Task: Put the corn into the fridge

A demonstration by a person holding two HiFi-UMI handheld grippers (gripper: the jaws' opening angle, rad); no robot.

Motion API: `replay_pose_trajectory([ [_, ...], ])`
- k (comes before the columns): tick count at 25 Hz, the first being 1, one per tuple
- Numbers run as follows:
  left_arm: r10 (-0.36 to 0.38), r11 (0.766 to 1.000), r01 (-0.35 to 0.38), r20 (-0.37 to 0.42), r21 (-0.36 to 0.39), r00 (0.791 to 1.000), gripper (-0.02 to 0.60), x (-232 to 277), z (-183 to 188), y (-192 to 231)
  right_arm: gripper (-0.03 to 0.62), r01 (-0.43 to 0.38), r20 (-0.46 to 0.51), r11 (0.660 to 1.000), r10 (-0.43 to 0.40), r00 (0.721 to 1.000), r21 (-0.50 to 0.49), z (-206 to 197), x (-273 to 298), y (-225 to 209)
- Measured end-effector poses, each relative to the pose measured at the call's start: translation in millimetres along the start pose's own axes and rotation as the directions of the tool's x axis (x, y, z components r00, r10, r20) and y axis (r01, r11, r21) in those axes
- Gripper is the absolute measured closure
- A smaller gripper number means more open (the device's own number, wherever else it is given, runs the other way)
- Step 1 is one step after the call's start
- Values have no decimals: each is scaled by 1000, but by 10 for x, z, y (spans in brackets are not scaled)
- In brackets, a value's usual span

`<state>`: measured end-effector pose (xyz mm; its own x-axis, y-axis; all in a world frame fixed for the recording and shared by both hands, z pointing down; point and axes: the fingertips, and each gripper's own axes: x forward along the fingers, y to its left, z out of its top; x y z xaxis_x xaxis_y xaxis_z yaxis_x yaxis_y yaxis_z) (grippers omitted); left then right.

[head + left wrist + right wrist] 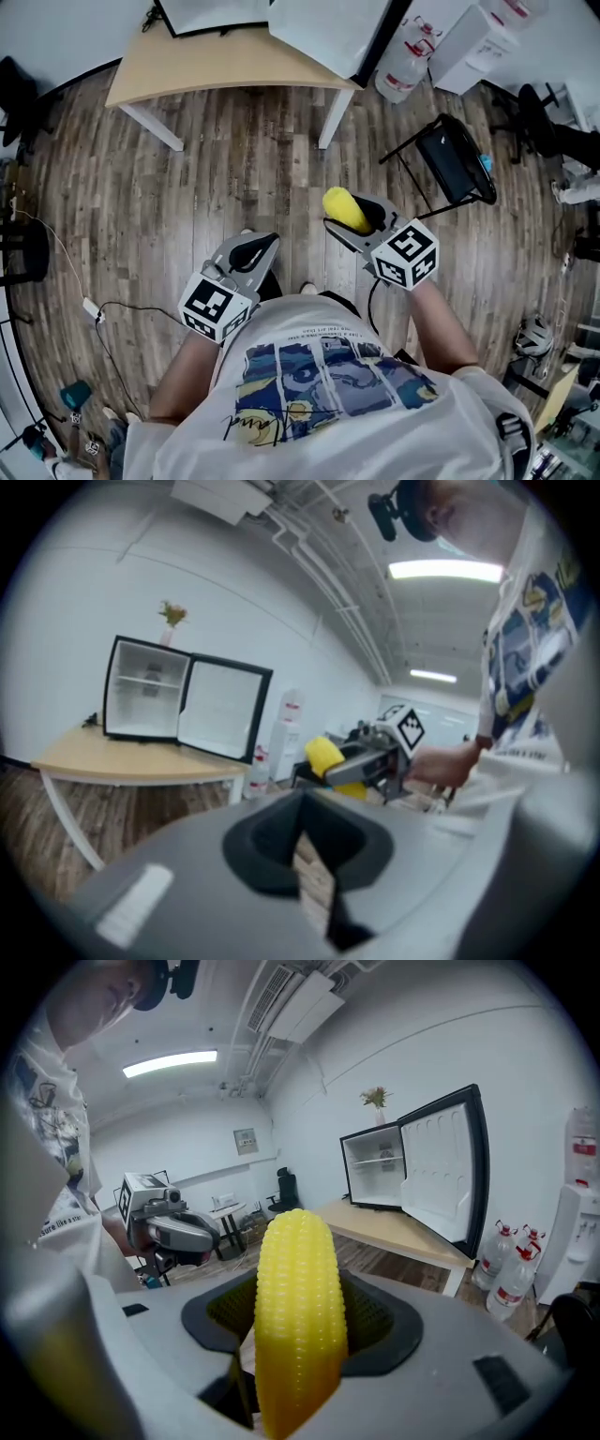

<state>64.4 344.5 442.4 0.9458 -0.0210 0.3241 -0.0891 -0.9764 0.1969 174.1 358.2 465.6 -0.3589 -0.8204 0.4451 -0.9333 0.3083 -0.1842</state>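
Wood-plank floor (pixel 234 169) is filling most of the head view, with a pale counter (pixel 225 66) standing at its far side. On that counter the fridge (pixel 375 1171) is sitting with its door (pixel 439 1171) swung wide open, its white shelves showing bare as far as the right gripper view lets me see.

The person is standing on the floor well apart from the counter, holding both tools out in front. The right hand-held gripper (pixel 354 217) is clamping the corn (pixel 345 209): its jaws are pressing on the lower part of the cob while the rounded yellow tip is sticking out past them, pointing roughly toward the counter. The left hand-held gripper (pixel 253 251) is carrying nothing; its jaws are sitting together, with only a thin sliver of floor showing between them.

Judging by this, the pick-up is done and the door is already open, so the task looks about halfway along. What is left is the walk to the counter, reaching the cob in past the door, setting it on a shelf and letting go. Closing the door may also be waiting, likely a job for the free left tool.
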Motion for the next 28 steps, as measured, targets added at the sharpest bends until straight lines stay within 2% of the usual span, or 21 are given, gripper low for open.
replay_pose_trajectory([
  [8, -112, 993, 114, 43, -41, 993, 572, -111, 396, 1092, 347, 46, -18, 999, -47, 999, -17, 722, 959, -263],
  [10, -111, 993, 112, 37, -23, 993, 572, -196, 432, 1382, 347, 46, -19, 999, -46, 999, -21, 876, 1241, -288],
  [14, -43, 998, 45, 67, -41, 997, 572, -429, 513, 1950, 347, 30, -27, 998, -31, 999, -59, 1195, 1804, -360],
  [20, 84, 995, -78, 96, -63, 992, 572, -676, 594, 2538, 347, -5, -58, 994, -2, 998, -105, 1606, 2511, -643],
  [24, 163, 984, -154, 95, -94, 982, 572, -749, 622, 2921, 347, -27, -71, 989, 17, 997, -144, 1885, 3016, -934],
  [28, 252, 962, -241, 82, -129, 964, 572, -749, 707, 3412, 347, -63, -98, 983, 46, 994, -170, 2176, 3565, -1316],
])
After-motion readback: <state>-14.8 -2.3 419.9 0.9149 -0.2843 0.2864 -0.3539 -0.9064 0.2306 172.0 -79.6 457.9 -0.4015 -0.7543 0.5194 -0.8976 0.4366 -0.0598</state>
